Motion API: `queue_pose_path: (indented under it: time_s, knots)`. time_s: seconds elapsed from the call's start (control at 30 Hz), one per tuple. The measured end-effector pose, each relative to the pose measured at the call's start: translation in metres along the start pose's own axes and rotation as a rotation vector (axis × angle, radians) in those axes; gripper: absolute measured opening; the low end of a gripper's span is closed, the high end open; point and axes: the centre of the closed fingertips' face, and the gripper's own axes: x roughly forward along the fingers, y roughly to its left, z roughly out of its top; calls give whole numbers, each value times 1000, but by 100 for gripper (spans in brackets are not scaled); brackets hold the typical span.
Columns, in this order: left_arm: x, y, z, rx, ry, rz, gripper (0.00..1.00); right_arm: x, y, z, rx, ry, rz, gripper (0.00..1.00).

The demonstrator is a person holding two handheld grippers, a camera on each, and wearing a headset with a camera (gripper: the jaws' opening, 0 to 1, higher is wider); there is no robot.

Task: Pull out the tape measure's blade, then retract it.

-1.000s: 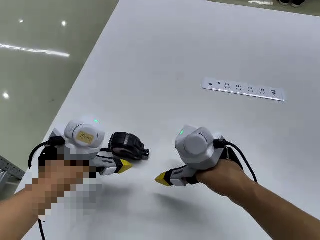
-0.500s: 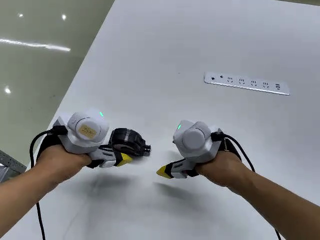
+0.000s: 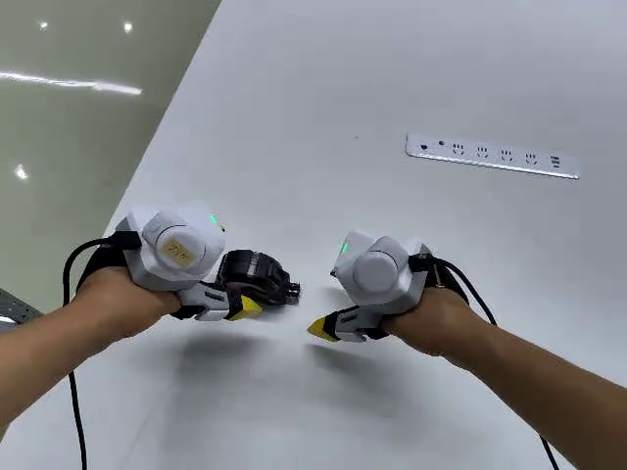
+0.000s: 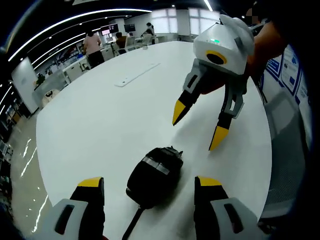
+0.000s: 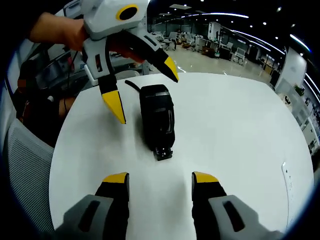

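Observation:
A black tape measure (image 3: 253,272) lies on the white table (image 3: 392,88) with its blade retracted. In the left gripper view the tape measure (image 4: 154,175) sits between the jaws of my left gripper (image 4: 150,182), which stand open with a gap on each side. Its short black strap trails back toward me. My right gripper (image 5: 160,177) is open and points at the hook end of the tape measure (image 5: 157,117), a short way off it. In the head view the left gripper (image 3: 243,294) and right gripper (image 3: 328,325) face each other across the case.
A white power strip (image 3: 490,157) lies on the table at the far right. The table's left edge (image 3: 162,147) runs close beside the left hand, with floor beyond it. Black cables trail from both grippers toward me.
Both grippers have edged a little closer to the tape measure, which has stayed in place. The head camera has shifted slightly.

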Motion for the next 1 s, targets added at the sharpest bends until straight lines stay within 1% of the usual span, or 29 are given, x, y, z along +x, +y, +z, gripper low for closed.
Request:
queue_pose_path:
  time_s: [0.2,0.43,0.63,0.87,1.0]
  knots:
    - [5,-3,3,42,4,-31,68,6,-2,5,-22,-9,9,48]
    - [6,-5,6,88,6,-58,63,12,-5,10,-49,-22,14,45]
    - [8,-5,5,137,18,-79,61,20,-5,11,-79,-26,27,42]
    - [10,-6,4,180,35,-102,59,27,-5,13,-113,-27,37,39]
    - [12,-7,4,201,41,-115,57,30,-5,14,-118,-30,40,38]
